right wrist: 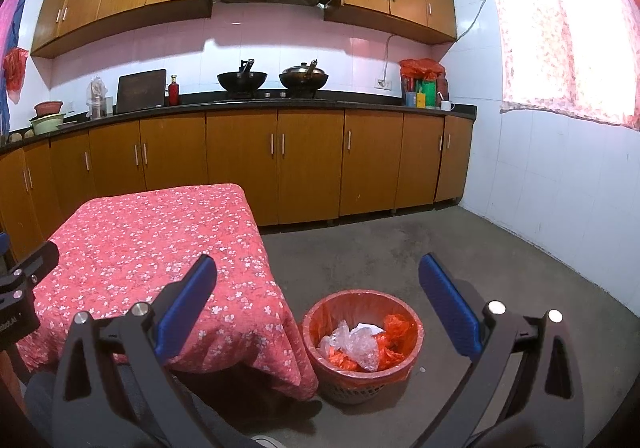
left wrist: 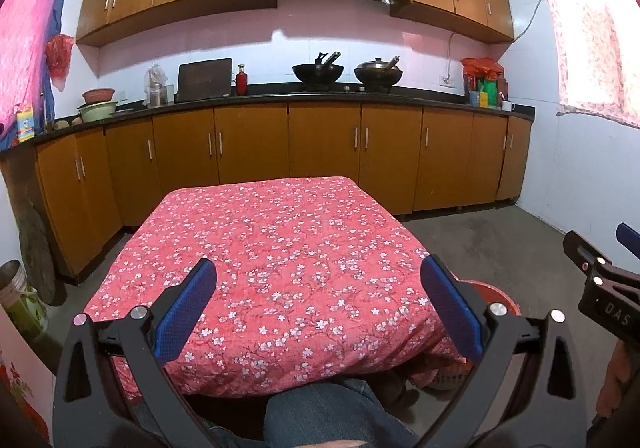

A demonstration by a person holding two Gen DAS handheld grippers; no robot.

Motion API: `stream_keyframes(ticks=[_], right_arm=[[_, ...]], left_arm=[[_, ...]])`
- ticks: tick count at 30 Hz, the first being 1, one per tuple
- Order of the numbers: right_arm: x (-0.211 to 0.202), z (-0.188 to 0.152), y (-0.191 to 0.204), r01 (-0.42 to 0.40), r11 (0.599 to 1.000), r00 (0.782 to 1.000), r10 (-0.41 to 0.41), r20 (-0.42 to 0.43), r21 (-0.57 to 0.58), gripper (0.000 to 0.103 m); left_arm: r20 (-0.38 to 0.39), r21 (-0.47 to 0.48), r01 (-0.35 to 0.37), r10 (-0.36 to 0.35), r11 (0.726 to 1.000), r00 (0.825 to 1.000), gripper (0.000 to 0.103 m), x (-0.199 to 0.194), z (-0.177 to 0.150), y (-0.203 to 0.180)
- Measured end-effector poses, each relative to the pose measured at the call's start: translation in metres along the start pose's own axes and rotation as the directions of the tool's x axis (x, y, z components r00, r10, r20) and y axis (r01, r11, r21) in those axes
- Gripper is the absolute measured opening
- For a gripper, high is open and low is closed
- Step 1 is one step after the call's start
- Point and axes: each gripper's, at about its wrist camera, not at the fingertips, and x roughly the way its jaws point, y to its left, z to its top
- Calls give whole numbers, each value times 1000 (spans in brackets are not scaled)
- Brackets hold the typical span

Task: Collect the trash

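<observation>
A waste basket (right wrist: 362, 368) lined with an orange bag stands on the floor right of the table; clear crumpled plastic (right wrist: 354, 344), white paper and orange plastic lie inside. Its rim (left wrist: 494, 294) peeks from behind the right finger in the left wrist view. My left gripper (left wrist: 318, 288) hangs open over the near edge of the red flowered tablecloth (left wrist: 280, 260), holding nothing. My right gripper (right wrist: 318, 284) is open and holds nothing, above the table's right corner and the basket. No loose trash shows on the tablecloth (right wrist: 140, 248).
Wooden cabinets (right wrist: 280, 164) and a dark counter (left wrist: 320, 98) with two woks, a red bottle and bowls run along the back wall. Grey floor (right wrist: 460, 248) lies right of the table. A person's knee in jeans (left wrist: 328, 416) is below the left gripper. A curtained window (right wrist: 560, 40) is at right.
</observation>
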Motion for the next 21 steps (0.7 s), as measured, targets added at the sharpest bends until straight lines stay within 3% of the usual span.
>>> stream_keyframes(ticks=[21], right_arm=[[-2, -1, 2, -4, 1000, 1000, 4, 6, -4, 99]], left_arm=[[-8, -25, -5, 5, 1000, 1000, 101, -1, 2, 5]])
